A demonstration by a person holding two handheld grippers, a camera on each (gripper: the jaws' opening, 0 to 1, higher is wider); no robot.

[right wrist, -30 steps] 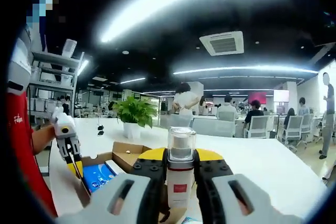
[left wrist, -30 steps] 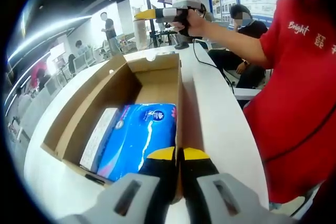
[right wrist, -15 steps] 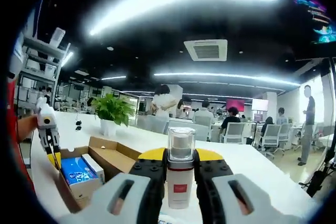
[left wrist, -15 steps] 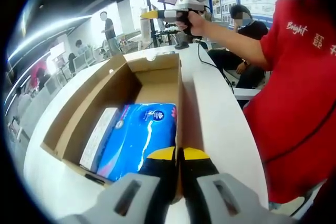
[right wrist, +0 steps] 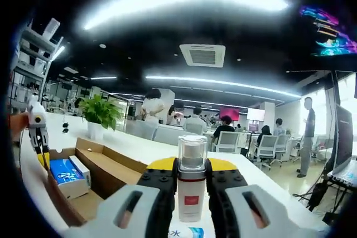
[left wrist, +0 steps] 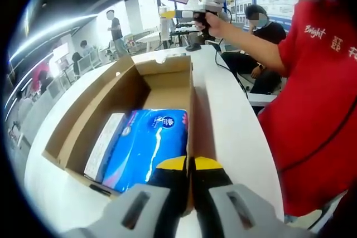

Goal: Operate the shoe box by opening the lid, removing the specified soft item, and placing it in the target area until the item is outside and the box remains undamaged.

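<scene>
Here the left gripper (left wrist: 189,166) apparently pinches the shoe box (left wrist: 167,85) wall edge, while the right gripper (right wrist: 191,172) clamps a bottle (right wrist: 191,185) aloft.

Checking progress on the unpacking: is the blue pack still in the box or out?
Still in. The blue pack lies on the floor of the open box, walls rising around it, beside the shut left tool.

Left gripper view: close above one end of the open shoe box (left wrist: 139,110), looking down its length. Right gripper view: raised near the table (right wrist: 167,151), facing across the office. Shared: the box and both grippers.
</scene>
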